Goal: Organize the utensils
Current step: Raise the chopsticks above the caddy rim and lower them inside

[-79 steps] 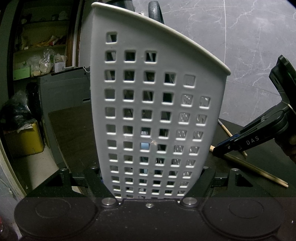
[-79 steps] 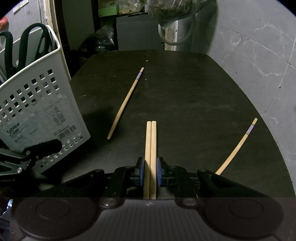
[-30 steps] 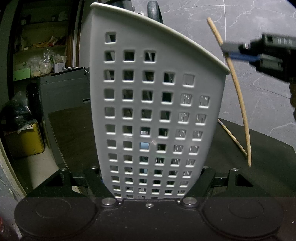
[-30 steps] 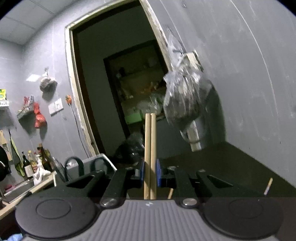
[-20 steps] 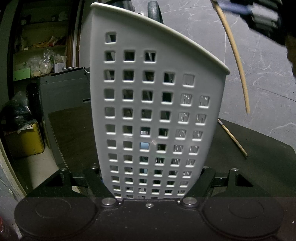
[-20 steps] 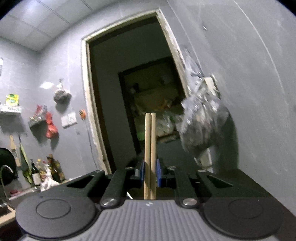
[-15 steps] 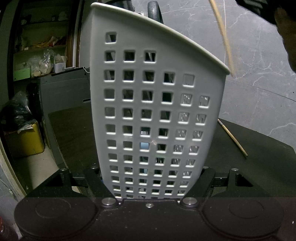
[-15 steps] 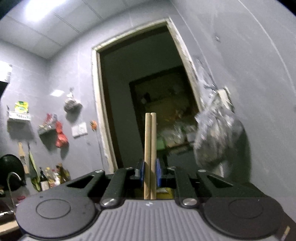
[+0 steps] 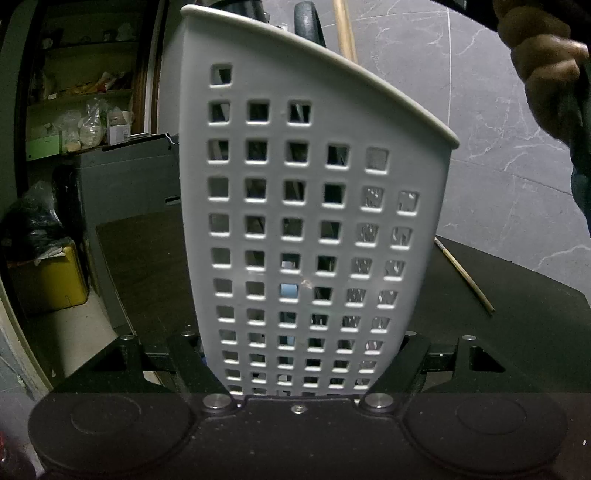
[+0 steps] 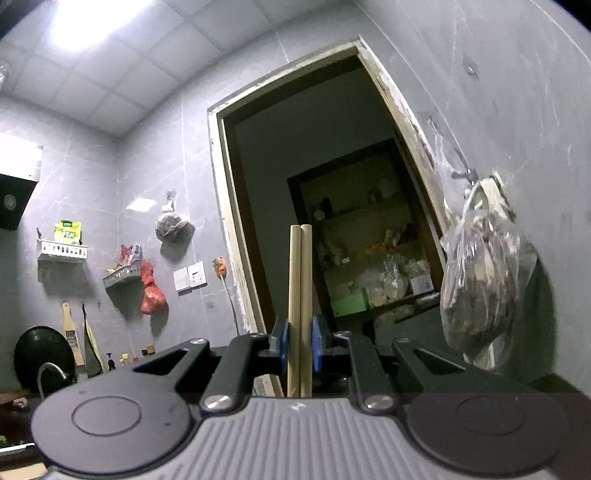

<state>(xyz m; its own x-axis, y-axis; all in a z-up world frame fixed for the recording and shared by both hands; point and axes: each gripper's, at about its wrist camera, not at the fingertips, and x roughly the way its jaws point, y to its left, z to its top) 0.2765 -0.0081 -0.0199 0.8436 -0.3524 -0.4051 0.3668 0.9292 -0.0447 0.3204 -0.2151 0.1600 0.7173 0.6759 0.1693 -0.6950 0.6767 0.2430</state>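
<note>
Right tongs (image 10: 298, 343) clamped on a pair of chopsticks (image 10: 300, 295), blue pads pressing both sides, sticks running straight ahead along the fingers, pointing up toward the doorway and ceiling. Lower ends hanging below the tongs, out of that camera's sight; in the left view one pale shaft (image 9: 344, 27) dropping steeply behind the near rim of the white basket (image 9: 314, 229), just beside dark scissor handles (image 9: 308, 16). Probably a straight lowering into the basket, handles the likeliest snag. Left tongs (image 9: 299, 363) closed against the basket's lower walls, steadying it. Right of the basket, one more chopstick (image 9: 463, 275) flat on the dark table (image 9: 517, 325)
</note>
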